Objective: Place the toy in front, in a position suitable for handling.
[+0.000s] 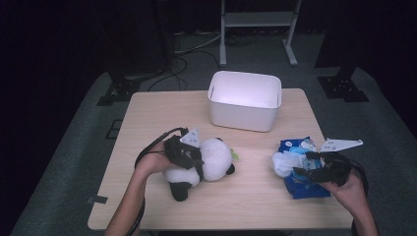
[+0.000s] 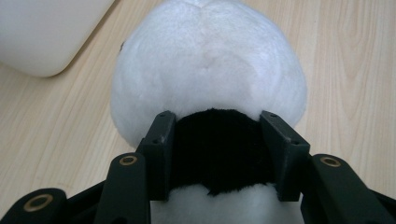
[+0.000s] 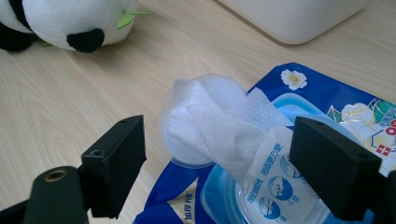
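A black-and-white panda plush point(image 1: 211, 160) lies on the wooden table point(image 1: 162, 113), left of centre. My left gripper point(image 1: 189, 157) is shut on the panda plush. In the left gripper view its jaws point(image 2: 217, 119) squeeze the black band below the white head point(image 2: 210, 60). At the right lies a blue wet-wipes pack point(image 1: 307, 189) with its round lid open and a white wipe point(image 3: 205, 116) sticking out. My right gripper point(image 1: 307, 164) hovers over that pack, open. In the right gripper view the jaws point(image 3: 219, 126) stand wide on either side of the wipe without pressing it.
A white plastic bin point(image 1: 244, 101) stands at the back middle of the table, also seen as the white bin point(image 2: 42, 32) and the bin corner point(image 3: 299, 16). The panda point(image 3: 60, 21) lies far from the pack. Dark floor, cables and a metal stand lie beyond the table.
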Action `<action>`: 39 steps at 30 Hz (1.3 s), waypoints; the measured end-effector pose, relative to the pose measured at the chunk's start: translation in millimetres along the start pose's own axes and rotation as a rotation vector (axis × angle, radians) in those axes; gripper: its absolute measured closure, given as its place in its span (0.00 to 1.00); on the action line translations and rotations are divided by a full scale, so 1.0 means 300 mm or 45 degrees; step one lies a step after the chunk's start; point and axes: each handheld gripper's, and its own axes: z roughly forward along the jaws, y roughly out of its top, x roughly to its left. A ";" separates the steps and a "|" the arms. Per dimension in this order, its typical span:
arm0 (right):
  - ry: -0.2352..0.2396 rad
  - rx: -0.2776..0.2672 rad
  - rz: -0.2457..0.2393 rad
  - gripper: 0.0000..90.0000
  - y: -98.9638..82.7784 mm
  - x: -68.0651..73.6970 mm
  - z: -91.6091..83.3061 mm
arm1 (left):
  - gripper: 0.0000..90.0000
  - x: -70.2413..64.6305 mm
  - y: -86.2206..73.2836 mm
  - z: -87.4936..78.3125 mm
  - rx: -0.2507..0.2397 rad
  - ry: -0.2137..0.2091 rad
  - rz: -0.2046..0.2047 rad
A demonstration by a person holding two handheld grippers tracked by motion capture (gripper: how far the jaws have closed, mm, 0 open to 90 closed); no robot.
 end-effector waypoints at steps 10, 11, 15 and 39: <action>0.001 0.001 0.002 0.19 -0.001 -0.001 0.000 | 0.57 -0.017 0.070 0.039 -0.003 -0.024 0.058; 0.000 0.001 0.002 0.19 -0.001 -0.001 -0.001 | 0.57 -0.017 0.073 0.039 -0.004 -0.024 0.061; 0.002 -0.004 0.001 0.19 0.001 0.000 -0.002 | 0.57 -0.024 0.100 0.045 0.012 -0.034 0.088; 0.013 0.006 -0.002 0.19 0.004 0.001 0.009 | 0.39 -0.032 0.161 0.082 -0.058 -0.108 0.015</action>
